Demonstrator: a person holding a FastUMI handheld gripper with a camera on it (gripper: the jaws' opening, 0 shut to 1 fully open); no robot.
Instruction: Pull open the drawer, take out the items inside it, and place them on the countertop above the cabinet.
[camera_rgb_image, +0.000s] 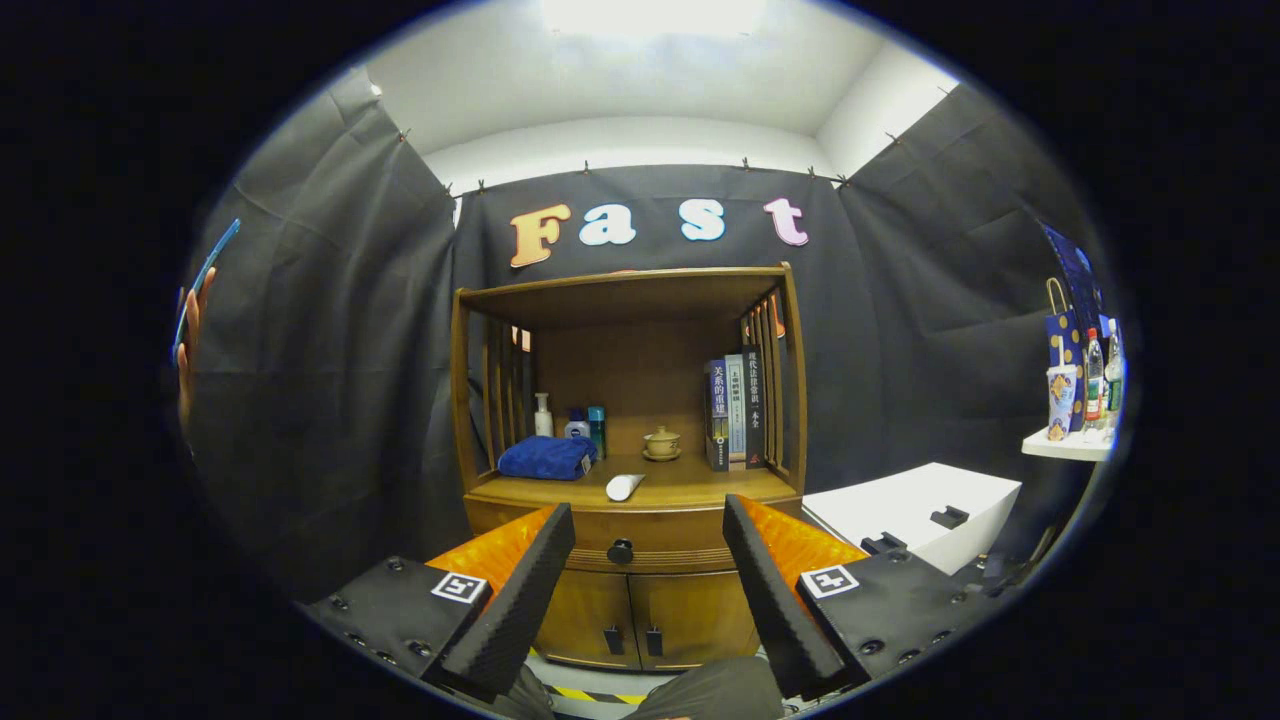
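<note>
Your gripper (648, 560) is held with its two black ribbed fingers (520, 600) spread wide apart and nothing between the pads, pointed straight at the brown wooden cabinet (630, 600) some way ahead of you. The cabinet's drawer (680, 530) sits fully closed just under the countertop, and its round black knob (620, 551) appears in the gap between your fingertips but well beyond them, so you are touching nothing. Whatever lies in the drawer is hidden behind its front. The wooden countertop (690, 490) above it already carries a folded blue towel (545, 457) on your left, a white tube (624, 486) lying on its side near the front edge, a few small bottles (570, 418) standing at the back behind the towel, a small tan lidded cup on a saucer (661, 442) near the middle, and a row of upright books (735, 410) against the slatted side on your right. Below the drawer, two cabinet doors (640, 618) with dark handles are shut. To the right of the cabinet stands a white box (910, 505), and further right a small white shelf (1068, 445) holds a cup and bottles. A hand (190, 345) holding a blue phone shows far to the left.
</note>
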